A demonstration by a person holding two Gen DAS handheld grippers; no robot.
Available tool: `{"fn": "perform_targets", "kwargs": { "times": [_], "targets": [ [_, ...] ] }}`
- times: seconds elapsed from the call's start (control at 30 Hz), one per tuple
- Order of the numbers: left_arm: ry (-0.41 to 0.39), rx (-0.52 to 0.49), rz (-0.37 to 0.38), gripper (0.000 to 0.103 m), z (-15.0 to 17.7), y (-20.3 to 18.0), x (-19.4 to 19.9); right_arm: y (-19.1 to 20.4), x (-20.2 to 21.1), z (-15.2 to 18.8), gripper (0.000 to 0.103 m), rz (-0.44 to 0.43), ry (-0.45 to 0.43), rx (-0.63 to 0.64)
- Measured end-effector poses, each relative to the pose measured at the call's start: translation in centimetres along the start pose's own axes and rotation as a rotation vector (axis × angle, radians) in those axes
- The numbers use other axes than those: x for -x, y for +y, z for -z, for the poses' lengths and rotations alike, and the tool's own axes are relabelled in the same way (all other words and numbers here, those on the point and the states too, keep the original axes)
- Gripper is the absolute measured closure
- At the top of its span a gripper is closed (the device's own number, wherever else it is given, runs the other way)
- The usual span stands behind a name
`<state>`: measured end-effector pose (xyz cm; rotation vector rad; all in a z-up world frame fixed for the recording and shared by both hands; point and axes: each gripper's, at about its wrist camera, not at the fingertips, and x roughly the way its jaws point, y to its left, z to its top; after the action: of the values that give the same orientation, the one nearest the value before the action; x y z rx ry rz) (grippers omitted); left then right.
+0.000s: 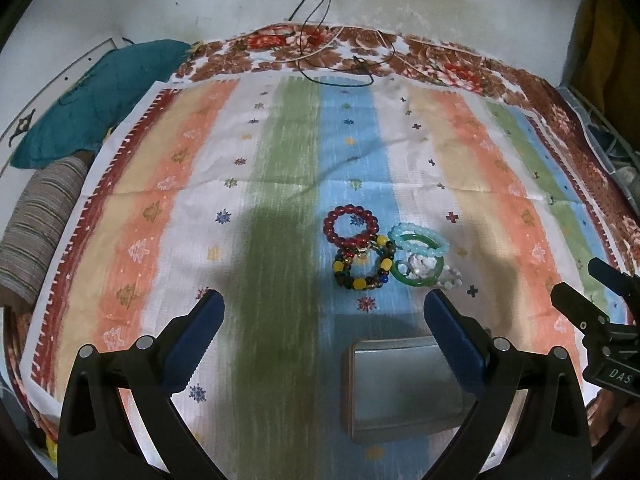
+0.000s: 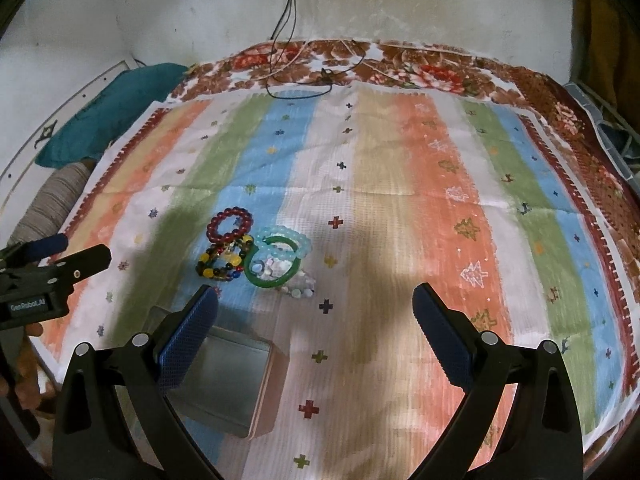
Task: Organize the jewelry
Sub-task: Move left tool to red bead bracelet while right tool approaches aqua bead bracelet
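A cluster of bracelets lies on the striped cloth: a dark red bead bracelet (image 1: pixel 351 227) (image 2: pixel 229 225), a multicolour bead bracelet (image 1: pixel 363 267) (image 2: pixel 224 261), a light blue bead bracelet (image 1: pixel 418 239) (image 2: pixel 285 241), a green bangle (image 1: pixel 418 267) (image 2: pixel 272 266) and a white bead bracelet (image 1: pixel 450 278) (image 2: pixel 298 286). An open metal tin (image 1: pixel 402 388) (image 2: pixel 224 384) sits in front of them. My left gripper (image 1: pixel 324 308) is open and empty, hovering above the tin. My right gripper (image 2: pixel 316 300) is open and empty, to the right of the jewelry.
The striped cloth (image 1: pixel 280 160) (image 2: pixel 400 160) covers a floral blanket (image 1: pixel 440 64). Black cables (image 1: pixel 340 64) (image 2: pixel 300 72) lie at the far edge by the wall. A teal cloth (image 1: pixel 100 96) and striped fabric (image 1: pixel 36 232) lie at left.
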<state>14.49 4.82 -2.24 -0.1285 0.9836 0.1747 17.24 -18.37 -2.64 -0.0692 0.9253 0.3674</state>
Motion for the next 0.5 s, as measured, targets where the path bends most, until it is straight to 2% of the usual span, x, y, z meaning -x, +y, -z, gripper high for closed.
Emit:
{"fn": "perform_targets", "kwargs": {
  "times": [0.5],
  "targets": [
    [0.034, -0.025, -0.006, 0.006, -2.0, -0.9, -3.0, 0.1, -3.0, -1.3, 0.004, -0.008, 0.059, -0.006]
  ]
}}
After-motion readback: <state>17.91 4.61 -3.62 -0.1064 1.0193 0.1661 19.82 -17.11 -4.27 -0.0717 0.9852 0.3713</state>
